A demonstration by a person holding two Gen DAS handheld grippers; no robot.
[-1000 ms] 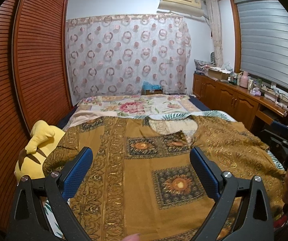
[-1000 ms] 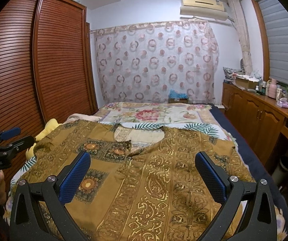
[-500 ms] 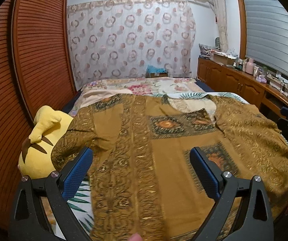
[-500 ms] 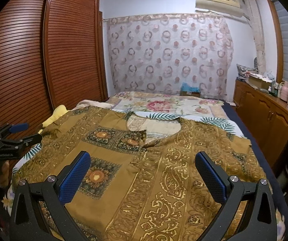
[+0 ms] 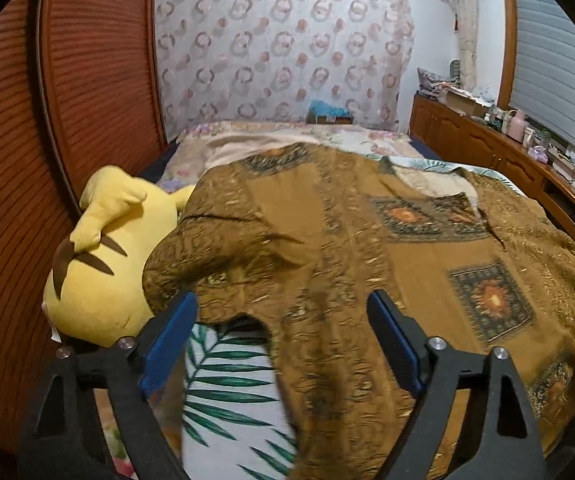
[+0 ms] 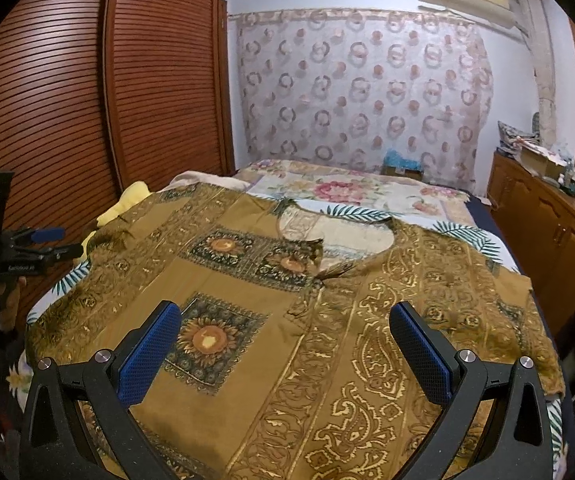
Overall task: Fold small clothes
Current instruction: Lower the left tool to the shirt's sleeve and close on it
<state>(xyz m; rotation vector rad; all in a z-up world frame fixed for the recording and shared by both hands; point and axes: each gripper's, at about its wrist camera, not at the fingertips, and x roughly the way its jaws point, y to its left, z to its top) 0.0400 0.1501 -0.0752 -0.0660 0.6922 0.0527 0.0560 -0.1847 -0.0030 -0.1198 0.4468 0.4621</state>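
A brown and gold patterned shirt [image 6: 287, 320] lies spread flat on the bed, neckline toward the far end; it also shows in the left wrist view [image 5: 347, 248]. My left gripper [image 5: 283, 324] is open and empty, just above the shirt's left sleeve [image 5: 215, 256] and its underarm edge. My right gripper [image 6: 287, 332] is open and empty, above the shirt's lower middle. The left gripper also shows at the left edge of the right wrist view [image 6: 43, 246].
A yellow plush toy [image 5: 107, 248] lies against the shirt's left sleeve beside the wooden wardrobe doors [image 5: 27, 160]. The leaf-print bed sheet [image 5: 223, 380] shows under the sleeve. A wooden cabinet [image 6: 547, 224] with clutter runs along the right wall. A curtain [image 6: 359, 92] hangs at the far end.
My left gripper has moved left and down toward the shirt's left sleeve and the plush toy. My right gripper has risen and drifted a little left. Both stay open.
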